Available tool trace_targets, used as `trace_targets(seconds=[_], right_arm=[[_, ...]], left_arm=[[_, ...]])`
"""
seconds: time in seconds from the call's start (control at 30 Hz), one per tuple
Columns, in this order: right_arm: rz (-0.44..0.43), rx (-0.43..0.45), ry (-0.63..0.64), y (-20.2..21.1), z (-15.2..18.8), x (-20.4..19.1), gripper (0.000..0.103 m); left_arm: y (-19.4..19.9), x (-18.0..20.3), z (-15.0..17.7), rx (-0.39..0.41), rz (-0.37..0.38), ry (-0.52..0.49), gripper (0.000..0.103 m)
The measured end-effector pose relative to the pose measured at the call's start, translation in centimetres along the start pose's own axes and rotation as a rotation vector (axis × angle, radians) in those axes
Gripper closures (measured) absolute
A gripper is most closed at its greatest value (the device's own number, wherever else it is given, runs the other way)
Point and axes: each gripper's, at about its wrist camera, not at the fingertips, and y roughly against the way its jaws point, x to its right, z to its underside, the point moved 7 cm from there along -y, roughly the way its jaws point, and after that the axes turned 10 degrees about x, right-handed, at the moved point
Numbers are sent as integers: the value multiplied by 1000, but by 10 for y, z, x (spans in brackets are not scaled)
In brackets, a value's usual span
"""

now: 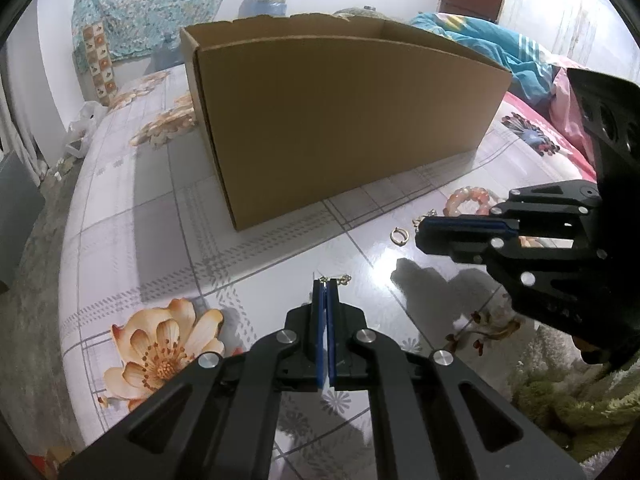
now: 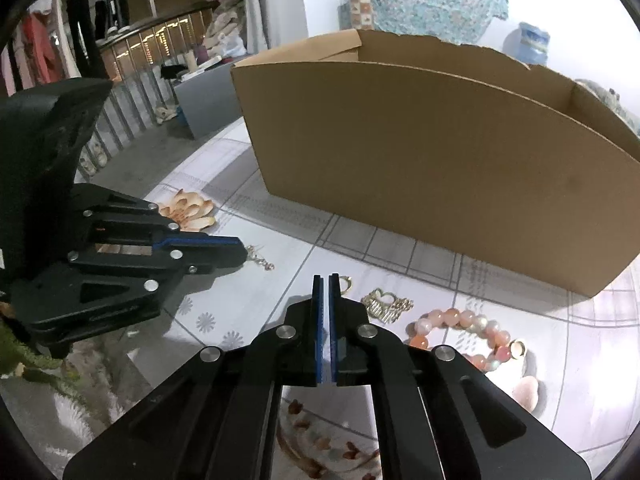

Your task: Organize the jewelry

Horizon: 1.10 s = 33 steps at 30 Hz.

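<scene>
My left gripper (image 1: 325, 282) is shut on a thin gold chain (image 1: 341, 279) just above the glossy flowered tabletop (image 1: 168, 216). The right wrist view shows it (image 2: 240, 250) from the side, with the chain (image 2: 262, 259) trailing from its tips. My right gripper (image 2: 326, 278) hovers low over the table, its blue pads a narrow slit apart with nothing between them. A small gold ring (image 2: 346, 282) lies just right of its tips. In the left wrist view the ring (image 1: 399, 236) lies just left of this gripper (image 1: 420, 229). Near it lie a gold heart pendant (image 2: 386, 301) and a pink bead bracelet (image 2: 460, 330).
An open-topped cardboard box (image 1: 340, 120) stands on the table behind the jewelry, close ahead of both grippers (image 2: 440, 176). A pink heart-shaped stone (image 2: 526, 394) lies at the right. Green fuzzy fabric (image 1: 560, 404) lies at the table's near edge. Bedding and hanging clothes fill the background.
</scene>
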Motion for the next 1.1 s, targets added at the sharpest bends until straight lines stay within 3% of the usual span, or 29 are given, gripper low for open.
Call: trace_targets(seconds=[0.1, 0.33, 0.43, 0.47, 0.77, 0.8, 1.1], right_arm=[[22, 8, 15, -3, -4, 3, 83], [24, -19, 48, -19, -6, 8, 83], [27, -25, 83, -22, -5, 6, 86], [25, -26, 88, -22, -5, 5, 94], [1, -25, 78, -21, -7, 4, 95], [0, -23, 76, -19, -7, 4, 103], [3, -3, 40, -5, -12, 8, 103]], left_arm=[[-2, 0, 2, -7, 2, 4, 102], [-4, 0, 2, -10, 2, -5, 102], [-4, -1, 2, -10, 1, -13, 102], [-4, -1, 2, -9, 0, -16, 102], [-5, -1, 1, -8, -1, -19, 102], [-5, -1, 1, -8, -2, -20, 102], [0, 0, 0, 4, -4, -23, 102]])
